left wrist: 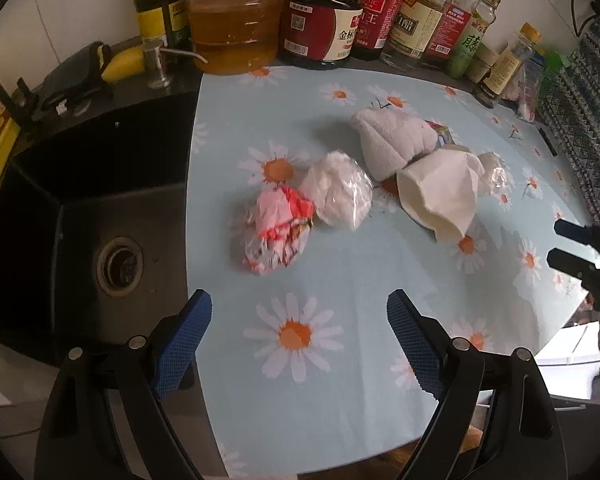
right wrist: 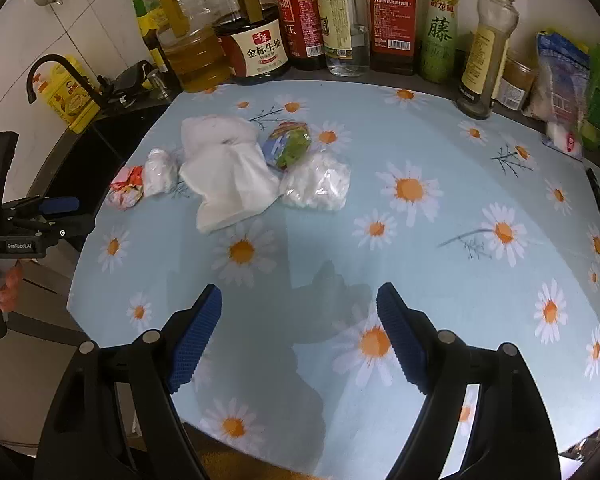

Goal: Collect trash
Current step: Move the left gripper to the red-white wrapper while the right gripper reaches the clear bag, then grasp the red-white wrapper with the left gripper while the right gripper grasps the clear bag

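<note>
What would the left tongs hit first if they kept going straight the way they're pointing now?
Most likely the bare daisy cloth: the open left tongs aim steeply down at it, with nothing between the pads. The red wrapper lies just beyond; depth is hard to judge, so a shallower line could reach it first.

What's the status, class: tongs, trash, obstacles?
Left tongs and right tongs open, empty. Crumpled trash pile untouched on daisy cloth. Nothing blocking.

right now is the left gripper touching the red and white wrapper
Apart. The left wrist view shows bare tablecloth between the open left gripper and the red and white wrapper.
</note>
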Available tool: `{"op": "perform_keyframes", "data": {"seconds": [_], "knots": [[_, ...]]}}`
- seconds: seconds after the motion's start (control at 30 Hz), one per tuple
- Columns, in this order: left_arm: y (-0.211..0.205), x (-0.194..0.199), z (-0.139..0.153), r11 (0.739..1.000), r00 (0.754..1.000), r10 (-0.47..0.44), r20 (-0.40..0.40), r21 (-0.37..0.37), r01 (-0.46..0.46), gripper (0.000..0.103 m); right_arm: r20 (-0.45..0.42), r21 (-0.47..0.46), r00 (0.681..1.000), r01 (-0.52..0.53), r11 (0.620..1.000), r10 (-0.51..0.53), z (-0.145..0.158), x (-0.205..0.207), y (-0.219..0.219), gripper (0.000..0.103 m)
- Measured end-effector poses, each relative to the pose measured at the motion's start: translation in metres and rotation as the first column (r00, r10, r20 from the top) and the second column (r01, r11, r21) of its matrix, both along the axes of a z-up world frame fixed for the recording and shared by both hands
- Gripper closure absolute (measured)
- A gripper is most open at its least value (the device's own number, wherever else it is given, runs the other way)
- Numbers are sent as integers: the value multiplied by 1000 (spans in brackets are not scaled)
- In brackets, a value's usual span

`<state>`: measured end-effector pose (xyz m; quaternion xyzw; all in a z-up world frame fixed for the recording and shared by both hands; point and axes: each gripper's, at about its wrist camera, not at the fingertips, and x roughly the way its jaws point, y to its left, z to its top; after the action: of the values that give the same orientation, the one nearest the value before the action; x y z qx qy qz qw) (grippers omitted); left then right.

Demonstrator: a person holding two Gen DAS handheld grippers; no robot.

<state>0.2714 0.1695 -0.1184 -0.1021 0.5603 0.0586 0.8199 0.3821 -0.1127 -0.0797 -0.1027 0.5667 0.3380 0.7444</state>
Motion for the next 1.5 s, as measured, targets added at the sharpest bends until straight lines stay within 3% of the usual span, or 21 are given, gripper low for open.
{"op": "perform_keyframes", "data": {"seconds": [0.4, 0.8, 1.13, 1.33, 1.37, 1.5], "knots": [[18, 33, -27, 1000, 998, 21, -51, 21, -20, 16, -7, 16, 999, -50, 999, 50, -18, 48, 24, 24], [22, 48, -37, 999, 1000, -21, -21, 45, 22, 18, -16, -6, 995, -94, 996, 94, -41, 77, 45, 24], [24, 56, -50, 998, 998, -43, -38, 45, 44, 36, -63, 23, 993, -100, 995, 102, -56, 87, 54, 33], [27, 55, -49, 997, 999, -46, -27, 57, 47, 49, -87, 38, 992, -90, 995, 93, -58, 90, 56, 54], [27, 54, -48, 997, 999, -48, -27, 59, 49, 57, -82, 35, 992, -92, 995, 94, -57, 89, 56, 54], [27, 54, -48, 996, 998, -61, -30, 58, 63, 60, -67, 30, 993, -98, 995, 100, -55, 85, 56, 55]]}}
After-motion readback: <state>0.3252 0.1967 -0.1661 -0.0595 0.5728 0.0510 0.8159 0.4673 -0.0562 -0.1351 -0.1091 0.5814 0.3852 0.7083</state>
